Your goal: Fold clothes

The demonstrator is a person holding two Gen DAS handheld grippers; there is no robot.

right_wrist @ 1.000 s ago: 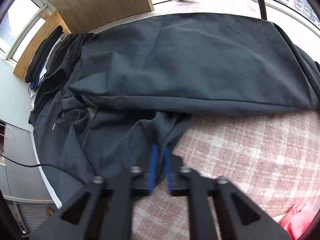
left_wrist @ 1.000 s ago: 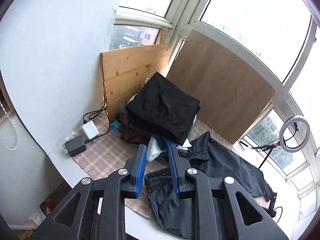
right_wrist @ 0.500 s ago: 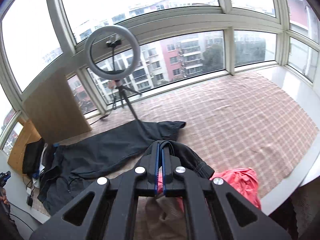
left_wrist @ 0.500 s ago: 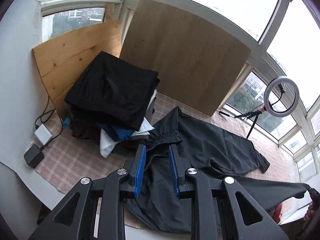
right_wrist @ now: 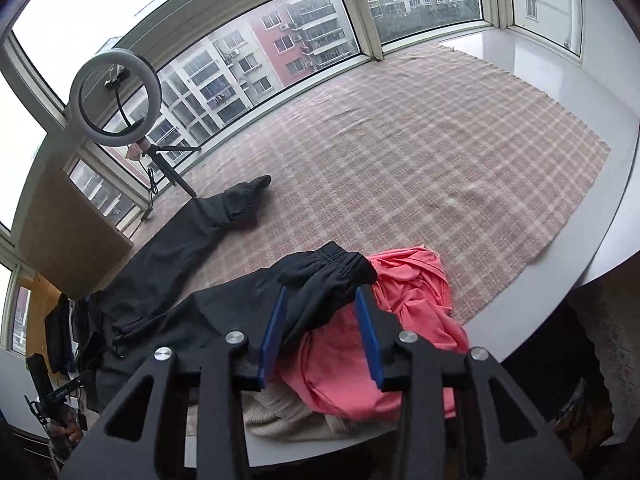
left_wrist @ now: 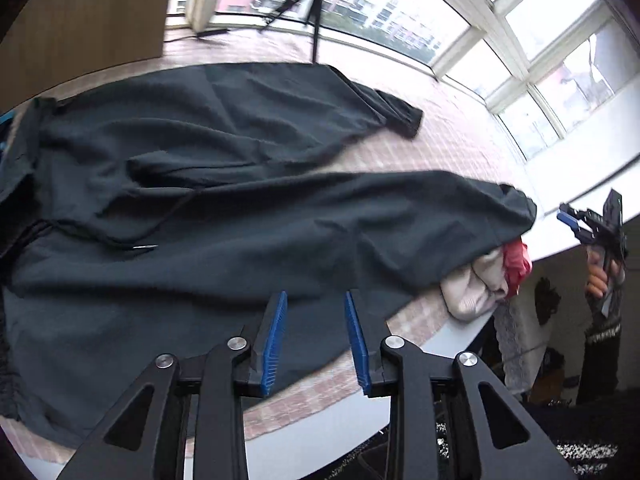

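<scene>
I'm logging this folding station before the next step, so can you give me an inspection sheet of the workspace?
Surface: white table under a pink plaid cloth.
Job's things: dark trousers spread out, legs apart; one cuff lies over the pink garment.
Clutter: beige garment at the table edge, beneath the pink one.
Grippers: left hand-held gripper over the trousers, jaws opening, nothing between them; right hand-held gripper above the cuff, jaws opening, pads off the cloth.
Cables: one trailing from the ring light.
Surroundings: windows, wooden board.
</scene>
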